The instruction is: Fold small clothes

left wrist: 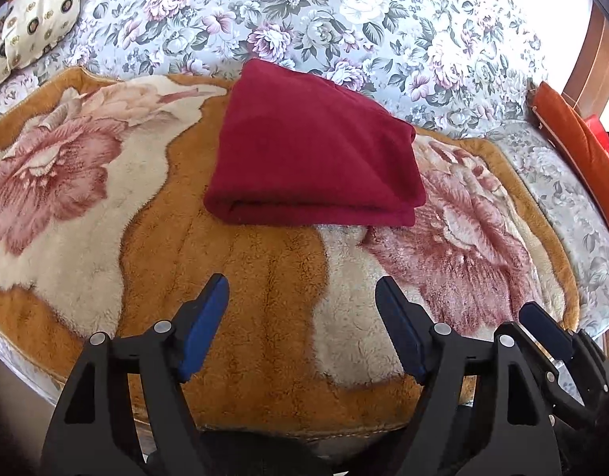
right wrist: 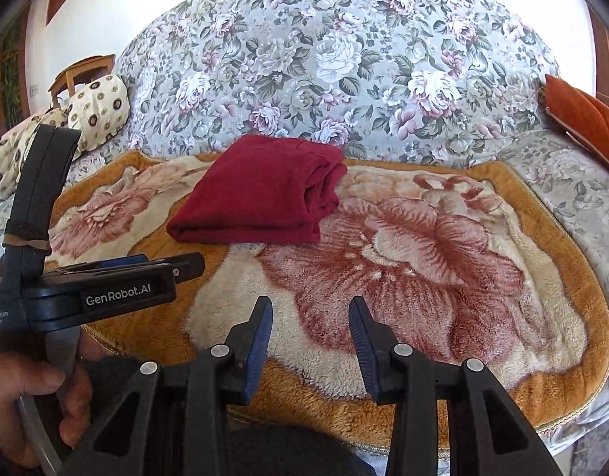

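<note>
A dark red garment (left wrist: pixel 312 150) lies folded into a thick rectangle on the fleece blanket (left wrist: pixel 245 297), its folded edge toward me. It also shows in the right wrist view (right wrist: pixel 261 194), far left of centre. My left gripper (left wrist: pixel 302 297) is open and empty, held back from the garment's near edge. My right gripper (right wrist: pixel 310 313) is open and empty over the blanket's big pink flower, short of and to the right of the garment. The left gripper's body shows at the left of the right wrist view (right wrist: pixel 106 289), held by a hand.
The brown, cream and pink blanket (right wrist: pixel 423 277) lies on a floral-covered sofa (right wrist: pixel 344 59). A cream patterned cushion (left wrist: pixel 31 23) sits at the far left. An orange cushion (right wrist: pixel 586 115) leans at the right. The blanket's front edge (left wrist: pixel 304 432) is just below the grippers.
</note>
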